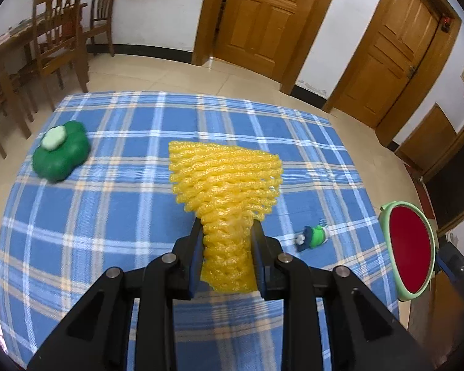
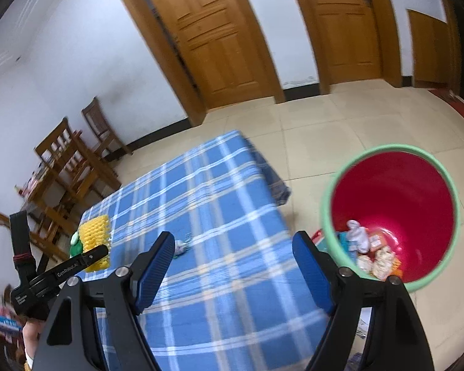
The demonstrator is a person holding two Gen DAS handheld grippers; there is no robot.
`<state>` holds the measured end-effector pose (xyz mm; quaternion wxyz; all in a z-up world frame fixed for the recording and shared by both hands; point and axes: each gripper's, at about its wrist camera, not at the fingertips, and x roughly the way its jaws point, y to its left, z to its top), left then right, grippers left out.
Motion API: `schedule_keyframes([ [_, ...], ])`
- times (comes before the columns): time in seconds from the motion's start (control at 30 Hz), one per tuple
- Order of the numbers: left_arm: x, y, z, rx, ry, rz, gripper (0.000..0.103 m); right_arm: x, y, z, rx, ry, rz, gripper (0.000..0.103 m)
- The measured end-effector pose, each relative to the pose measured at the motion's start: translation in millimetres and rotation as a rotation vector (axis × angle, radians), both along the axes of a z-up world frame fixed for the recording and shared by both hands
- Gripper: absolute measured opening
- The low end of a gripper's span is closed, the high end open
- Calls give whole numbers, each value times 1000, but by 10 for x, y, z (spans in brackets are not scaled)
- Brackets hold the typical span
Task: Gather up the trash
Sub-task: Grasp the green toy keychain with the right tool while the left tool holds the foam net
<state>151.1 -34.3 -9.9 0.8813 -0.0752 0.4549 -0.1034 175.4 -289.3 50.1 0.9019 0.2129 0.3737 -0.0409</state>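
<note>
My left gripper (image 1: 227, 232) pinches the light, squashy yellow foam net (image 1: 225, 182) by its narrow end, while my right gripper (image 2: 233, 266) hangs open beside the bin (image 2: 393, 216).

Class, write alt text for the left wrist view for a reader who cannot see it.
The left gripper is shut on a yellow foam fruit net above a blue plaid tablecloth. A green clover-shaped toy and a small green wrapper lie on the cloth; a red bin stands at right.
</note>
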Motion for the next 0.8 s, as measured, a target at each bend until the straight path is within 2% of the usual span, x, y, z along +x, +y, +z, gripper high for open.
schedule_keyframes([
  [0.37, -79, 387, -97, 20, 14, 84, 28, 478, 579, -312, -38, 71, 119, 80],
  [0.8, -55, 570, -289, 17, 48, 125, 28, 821, 887, -667, -113, 137, 175, 80],
])
